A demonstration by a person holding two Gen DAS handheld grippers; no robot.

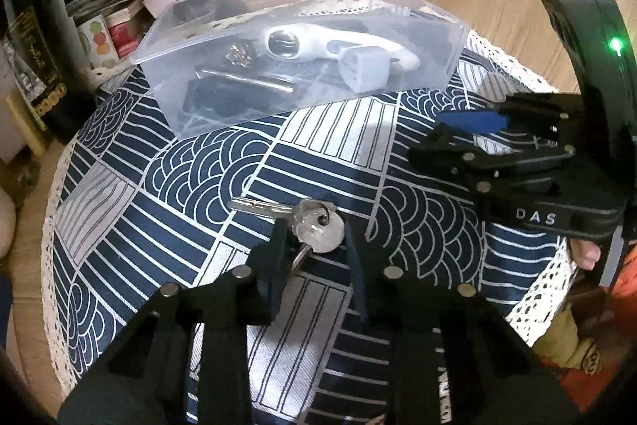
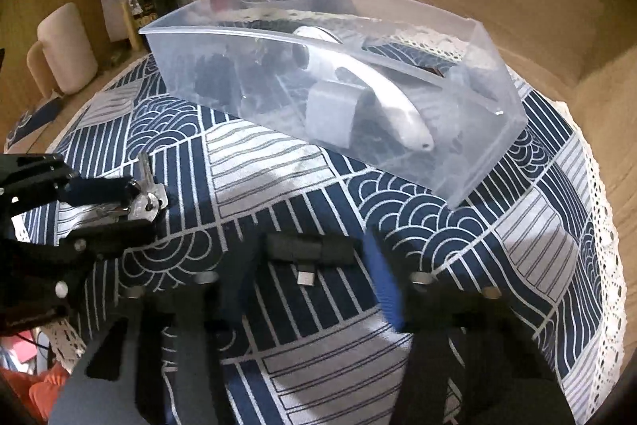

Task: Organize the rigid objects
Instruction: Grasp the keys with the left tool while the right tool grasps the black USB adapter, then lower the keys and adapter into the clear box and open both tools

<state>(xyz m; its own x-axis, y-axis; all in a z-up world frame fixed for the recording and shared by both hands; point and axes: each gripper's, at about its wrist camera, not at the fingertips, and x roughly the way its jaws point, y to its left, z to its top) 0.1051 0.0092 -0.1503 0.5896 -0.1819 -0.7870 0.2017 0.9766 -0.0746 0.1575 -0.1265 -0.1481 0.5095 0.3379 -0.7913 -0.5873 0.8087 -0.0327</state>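
Left gripper (image 1: 314, 245) stands open with its fingers either side of the keys (image 1: 318, 230) on the patterned cloth (image 1: 199, 186), blades pointing off to its left. Right gripper (image 2: 314, 261) straddles the black adapter (image 2: 308, 251), jaws wide, its long axis crosswise between the fingers. Ahead of both sits the clear bin (image 1: 438, 22), already holding small items

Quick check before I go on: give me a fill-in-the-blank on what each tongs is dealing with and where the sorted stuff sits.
1. The left tongs straddle a bunch of ____ lying on the cloth.
2. The right tongs straddle a small black ____ with a metal plug.
3. The white plug lies inside the clear plastic ____.
4. The tablecloth pattern is white and ____.

Missing words: keys; adapter; box; blue
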